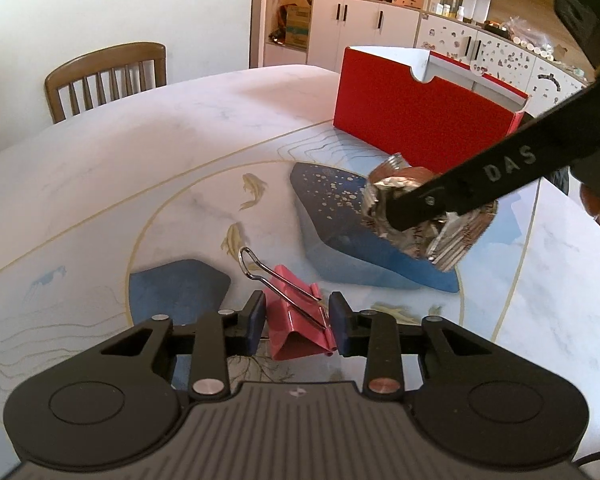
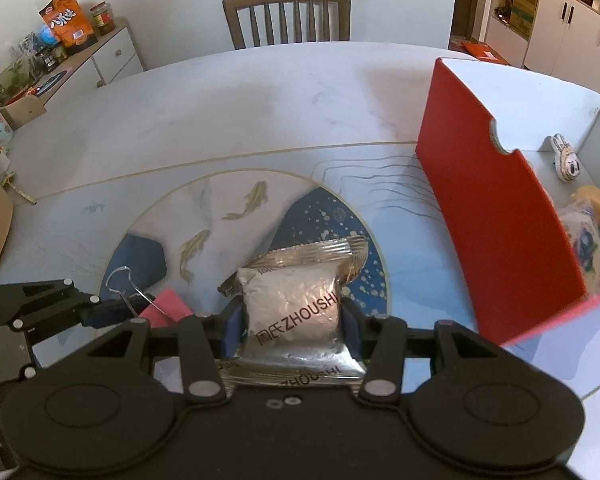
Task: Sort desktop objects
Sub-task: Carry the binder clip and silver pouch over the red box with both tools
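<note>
My left hand-held gripper (image 1: 297, 322) has its blue pads narrowed onto a pink binder clip (image 1: 300, 320) that sits on the tabletop (image 1: 140, 140); the pads press its two sides, and one wire handle of the clip sticks up and away from me. My right hand-held gripper (image 2: 291, 320) is clamped on a silver foil snack packet (image 2: 296, 312) printed with dark lettering, and the packet is lifted clear of the tabletop.

Taking the red box (image 2: 496, 216) as the landmark: it stands open-topped on the far right part of the tabletop, with a tall red wall facing me and a notch cut in its upper edge. The packet hangs on the near left side of that wall, not yet over it, so the wall stands between the packet and the inside of the box. Inside the box I can see a small white figure (image 2: 567, 158) against the far wall, a yellowish thing (image 2: 592, 196) and some wrapped items nearer me; I cannot tell what those are.

The clip lies further left of the box than the packet, well apart from it. A wooden chair (image 2: 288, 12) stands beyond the tabletop's far edge, left of the box, and white cabinets (image 1: 364, 28) stand behind the box.
</note>
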A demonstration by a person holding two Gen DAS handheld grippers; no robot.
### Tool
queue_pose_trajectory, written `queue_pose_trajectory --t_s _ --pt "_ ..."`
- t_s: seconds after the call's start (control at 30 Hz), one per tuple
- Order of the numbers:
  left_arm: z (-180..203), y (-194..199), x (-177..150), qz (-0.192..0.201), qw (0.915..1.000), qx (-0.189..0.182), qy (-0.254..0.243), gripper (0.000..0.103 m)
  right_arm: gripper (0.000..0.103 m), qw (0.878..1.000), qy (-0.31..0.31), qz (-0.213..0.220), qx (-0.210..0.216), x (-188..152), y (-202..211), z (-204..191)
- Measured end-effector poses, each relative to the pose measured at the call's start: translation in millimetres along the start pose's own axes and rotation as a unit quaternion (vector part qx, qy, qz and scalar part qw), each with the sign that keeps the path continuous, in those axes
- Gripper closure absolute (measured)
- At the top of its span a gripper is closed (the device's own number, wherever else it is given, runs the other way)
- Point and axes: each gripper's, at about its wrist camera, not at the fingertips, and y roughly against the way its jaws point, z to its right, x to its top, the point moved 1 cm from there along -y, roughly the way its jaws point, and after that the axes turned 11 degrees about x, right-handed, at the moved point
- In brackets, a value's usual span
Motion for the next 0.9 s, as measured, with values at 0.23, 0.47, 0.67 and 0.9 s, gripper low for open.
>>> queue_pose_trajectory --t_s 0.23,0.47,0.67,0.9 --pt "6.2 7.3 0.2 0.011 0.9999 0.001 0.003 0.073 0.055 1.0 0.004 0.004 -0.007 -16.4 18.2 6.4" --pt "15.2 15.3 4.8 0.014 0.9999 -0.009 0.001 0.074 0.056 1.0 -0.017 0.014 -0.002 -33.9 43.9 20.5" --pt "24.0 18.2 7.8 0.015 0.9998 -0.01 -0.003 0.074 0.056 0.999 -0.035 0.026 -0.008 -46.2 66.9 36.5" --pt "32.0 23.3 14.7 0.013 0.9996 -0.021 0.014 0.075 0.056 0.998 -0.042 0.037 -0.015 -59.3 98.3 55.9"
